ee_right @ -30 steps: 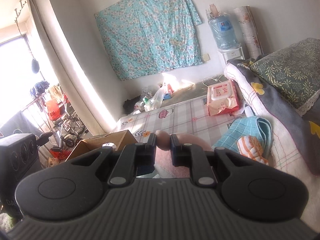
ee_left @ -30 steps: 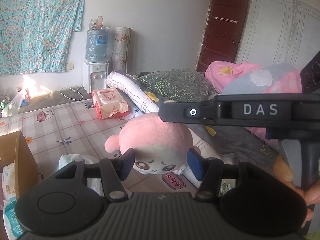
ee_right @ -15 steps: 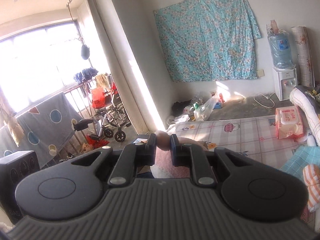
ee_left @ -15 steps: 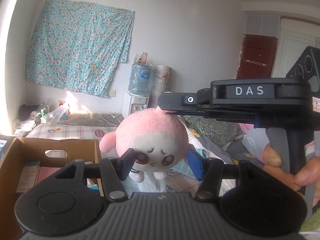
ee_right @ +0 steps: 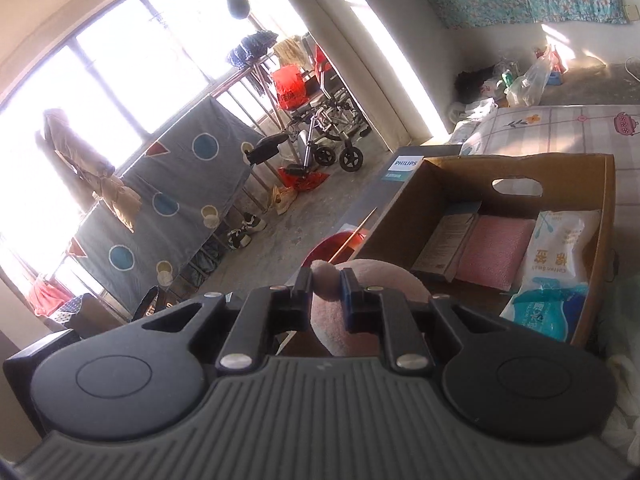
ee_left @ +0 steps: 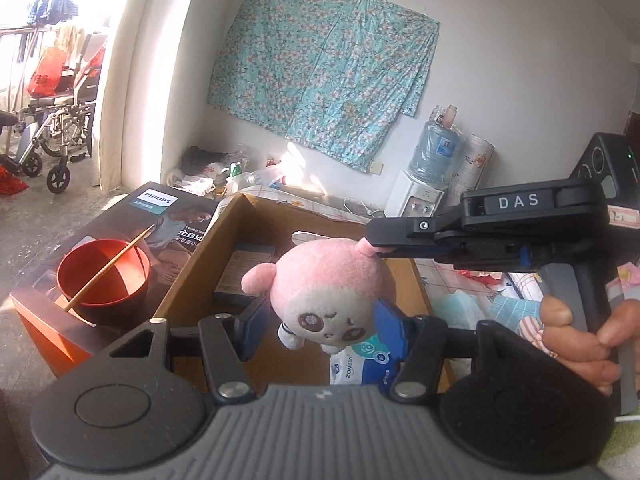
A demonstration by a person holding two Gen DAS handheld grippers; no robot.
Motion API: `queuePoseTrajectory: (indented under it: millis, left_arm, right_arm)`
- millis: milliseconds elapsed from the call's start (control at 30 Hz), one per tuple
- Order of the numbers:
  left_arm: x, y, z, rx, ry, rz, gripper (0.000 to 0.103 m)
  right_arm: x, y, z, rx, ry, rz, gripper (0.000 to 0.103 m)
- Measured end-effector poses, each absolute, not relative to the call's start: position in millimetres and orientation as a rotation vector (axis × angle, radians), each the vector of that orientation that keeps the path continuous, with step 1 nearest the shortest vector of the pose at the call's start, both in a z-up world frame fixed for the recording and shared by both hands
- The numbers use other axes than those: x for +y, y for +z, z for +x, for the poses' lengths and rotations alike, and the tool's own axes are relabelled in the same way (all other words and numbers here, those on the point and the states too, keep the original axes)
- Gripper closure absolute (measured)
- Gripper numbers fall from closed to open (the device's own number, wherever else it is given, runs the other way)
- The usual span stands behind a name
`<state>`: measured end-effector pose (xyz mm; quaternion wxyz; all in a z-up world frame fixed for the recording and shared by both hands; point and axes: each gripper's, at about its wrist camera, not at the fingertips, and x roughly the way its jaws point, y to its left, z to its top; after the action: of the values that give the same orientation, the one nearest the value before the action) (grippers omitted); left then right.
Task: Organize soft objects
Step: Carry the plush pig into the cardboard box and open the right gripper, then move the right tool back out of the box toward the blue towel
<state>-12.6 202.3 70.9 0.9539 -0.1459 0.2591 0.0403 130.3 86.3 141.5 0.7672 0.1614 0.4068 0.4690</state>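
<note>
A pink and white plush toy (ee_left: 324,284) hangs by one ear from my right gripper (ee_left: 374,242), which is shut on that ear. In the right wrist view the ear (ee_right: 325,284) sits pinched between the pads of the right gripper (ee_right: 326,292). The toy hangs above an open cardboard box (ee_left: 188,276), which also shows in the right wrist view (ee_right: 604,216). My left gripper (ee_left: 316,324) is open and empty, its blue pads on either side of the toy's face without touching it.
The box holds tissue packs (ee_right: 560,240), a pink pad (ee_right: 494,252) and a small carton (ee_right: 444,246). A red bowl (ee_left: 103,276) with a chopstick stands on a Philips box (ee_left: 160,204) to the left. A wheelchair (ee_right: 324,120) and a water dispenser (ee_left: 420,196) stand farther off.
My right gripper has lifted the plush toy off the bed and carried it left until it hangs over the cardboard box. My left gripper followed, still open.
</note>
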Motion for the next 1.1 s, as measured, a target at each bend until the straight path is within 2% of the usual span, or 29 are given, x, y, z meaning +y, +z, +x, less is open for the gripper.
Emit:
queuePoseTrajectory:
  millis: [333, 500, 900, 1033, 1100]
  left_arm:
    - [240.2, 59.4, -4.8, 0.537, 0.137, -0.346, 0.044]
    - [240.0, 49.8, -0.6, 0.548, 0.109, -0.356, 0.044]
    - [241.4, 36.6, 8.6, 0.583, 0.113, -0.367, 0.044]
    - [235.0, 37.7, 12.7, 0.592, 0.102, -0.353, 0.040]
    - [231.3, 38.6, 13.4, 0.590, 0.097, -0.340, 0.034]
  right_arm:
    - [139.5, 50.6, 175.8, 1.253, 0.917, 0.312, 0.090]
    - [153.4, 30.0, 202.4, 1.240, 0.794, 0.183, 0.090]
    - [148.6, 1.6, 250.4, 1.212, 0.665, 0.128, 0.090]
    - [136.9, 2.0, 256.2, 1.216, 0.654, 0.147, 0.085]
    - [126.2, 8.9, 253.0, 1.194, 0.656, 0.162, 0.075]
